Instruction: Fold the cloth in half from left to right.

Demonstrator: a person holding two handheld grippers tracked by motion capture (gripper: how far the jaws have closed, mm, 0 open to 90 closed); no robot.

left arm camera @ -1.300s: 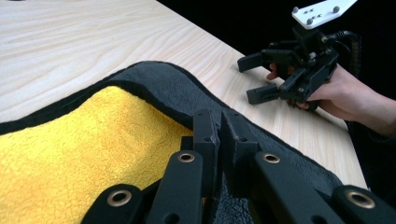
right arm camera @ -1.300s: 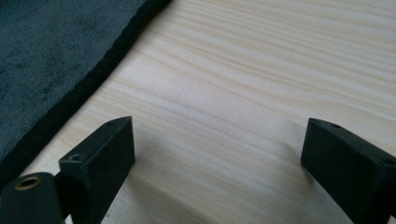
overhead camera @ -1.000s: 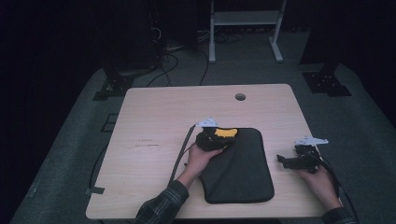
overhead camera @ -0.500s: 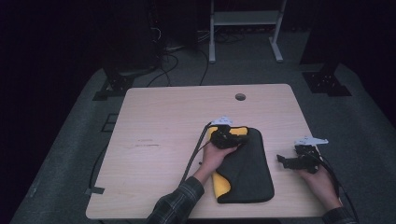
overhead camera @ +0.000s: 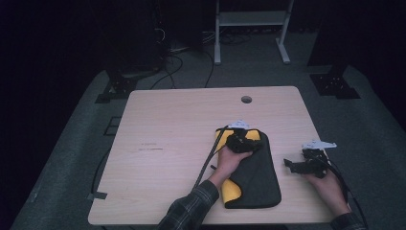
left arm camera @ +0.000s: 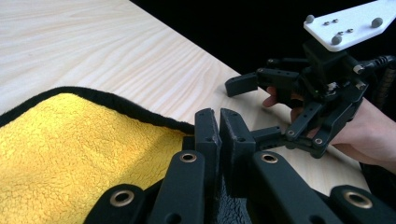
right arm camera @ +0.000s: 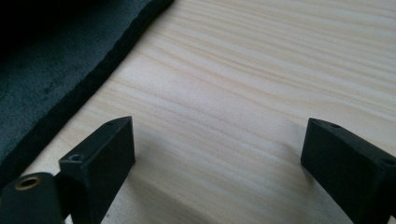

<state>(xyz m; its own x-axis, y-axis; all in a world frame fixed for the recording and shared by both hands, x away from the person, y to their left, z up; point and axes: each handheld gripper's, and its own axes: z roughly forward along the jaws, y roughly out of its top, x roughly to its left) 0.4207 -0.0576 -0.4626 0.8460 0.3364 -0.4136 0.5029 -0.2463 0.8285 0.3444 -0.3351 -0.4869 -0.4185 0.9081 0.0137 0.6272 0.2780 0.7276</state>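
A cloth [overhead camera: 256, 179], black on one face and yellow on the other, lies folded on the wooden table [overhead camera: 167, 143] right of centre. A yellow strip shows along its left side. My left gripper [overhead camera: 242, 142] sits at the cloth's far end, shut on the black-hemmed edge. In the left gripper view the jaws [left arm camera: 219, 133] are pressed together over the hem, with the yellow fleece [left arm camera: 70, 149] to their left. My right gripper [overhead camera: 293, 165] rests open on bare wood just right of the cloth, and the left gripper view shows it [left arm camera: 247, 111] too. Its jaws [right arm camera: 215, 154] stand wide apart, the cloth's black edge [right arm camera: 46, 74] to their left.
A round cable hole [overhead camera: 246, 99] is near the table's far edge. The left gripper's cable [overhead camera: 208, 160] runs down across the table to the front edge. A white stand [overhead camera: 249, 28] and dark floor clutter lie beyond the table.
The left gripper has carried the cloth's edge to the right and farther away, folding it over so yellow shows on the left. The right gripper has stayed where it was.
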